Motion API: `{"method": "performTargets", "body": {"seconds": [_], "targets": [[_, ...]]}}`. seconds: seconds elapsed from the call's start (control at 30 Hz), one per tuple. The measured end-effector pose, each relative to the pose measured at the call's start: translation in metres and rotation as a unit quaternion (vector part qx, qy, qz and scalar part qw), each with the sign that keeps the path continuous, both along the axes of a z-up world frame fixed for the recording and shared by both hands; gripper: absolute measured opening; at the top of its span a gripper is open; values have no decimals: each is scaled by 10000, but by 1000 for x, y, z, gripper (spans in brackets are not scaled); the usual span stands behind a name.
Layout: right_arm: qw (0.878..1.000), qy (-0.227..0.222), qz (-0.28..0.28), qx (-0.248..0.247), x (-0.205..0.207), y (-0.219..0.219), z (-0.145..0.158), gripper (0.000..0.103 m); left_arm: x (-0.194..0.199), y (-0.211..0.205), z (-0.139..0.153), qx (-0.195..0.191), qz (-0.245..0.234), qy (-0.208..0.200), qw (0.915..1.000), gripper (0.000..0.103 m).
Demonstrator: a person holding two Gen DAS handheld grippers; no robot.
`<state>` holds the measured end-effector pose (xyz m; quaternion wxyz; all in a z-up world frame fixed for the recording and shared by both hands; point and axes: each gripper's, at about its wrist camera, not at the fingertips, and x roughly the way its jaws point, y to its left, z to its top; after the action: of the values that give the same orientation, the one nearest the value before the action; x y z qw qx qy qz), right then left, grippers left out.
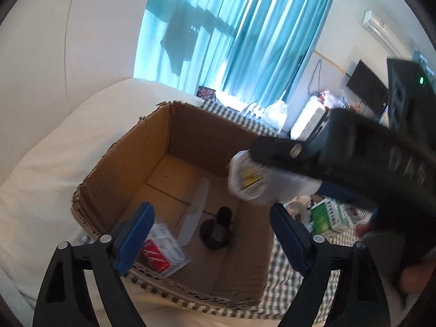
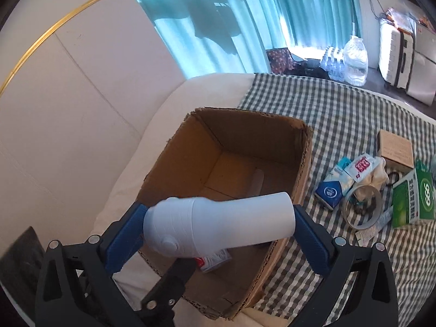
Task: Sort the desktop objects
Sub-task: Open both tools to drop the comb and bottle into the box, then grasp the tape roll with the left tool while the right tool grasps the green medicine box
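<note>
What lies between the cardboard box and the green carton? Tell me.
Right wrist view: a blue packet, a red-and-white sachet and a tape roll.

The white bottle (image 2: 218,223) hides part of the cardboard box (image 2: 305,163) floor.

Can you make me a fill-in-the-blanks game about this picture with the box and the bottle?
1. The right tool is squeezing a white ____.
2. The left tool is wide open and holds ____.
3. The black thing sits inside the ____ box.
4. The tape roll lies on a checked ____.

Missing words: bottle; nothing; cardboard; cloth
</note>
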<state>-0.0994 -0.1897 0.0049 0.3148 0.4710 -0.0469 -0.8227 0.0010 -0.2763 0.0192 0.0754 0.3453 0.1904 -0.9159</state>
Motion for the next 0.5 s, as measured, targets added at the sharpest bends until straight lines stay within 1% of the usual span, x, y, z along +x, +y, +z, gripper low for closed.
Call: {"method": "performTargets", "body": {"seconds": [0.1,0.2,0.33,0.43,0.5], "targets": [[9996,-126,36,-260,5,8,-4,103,-4,5,1,-11,52,96,9999,93],[9990,-232,27,-390,10,12,-7,103,-11,6,-7,-103,132,-95,9998,93],[9990,-95,-70,-437,15,28,-5,103,-13,8,-20,-89,100,-272,9995,93],[9983,60,-374,-432,17,58,-6,103,-14,15,-24,-212,37,-353,9991,93],[9947,312,-887,-413,21,97,-8,103,-14,23,-25,-317,-19,-340,9989,93]]}}
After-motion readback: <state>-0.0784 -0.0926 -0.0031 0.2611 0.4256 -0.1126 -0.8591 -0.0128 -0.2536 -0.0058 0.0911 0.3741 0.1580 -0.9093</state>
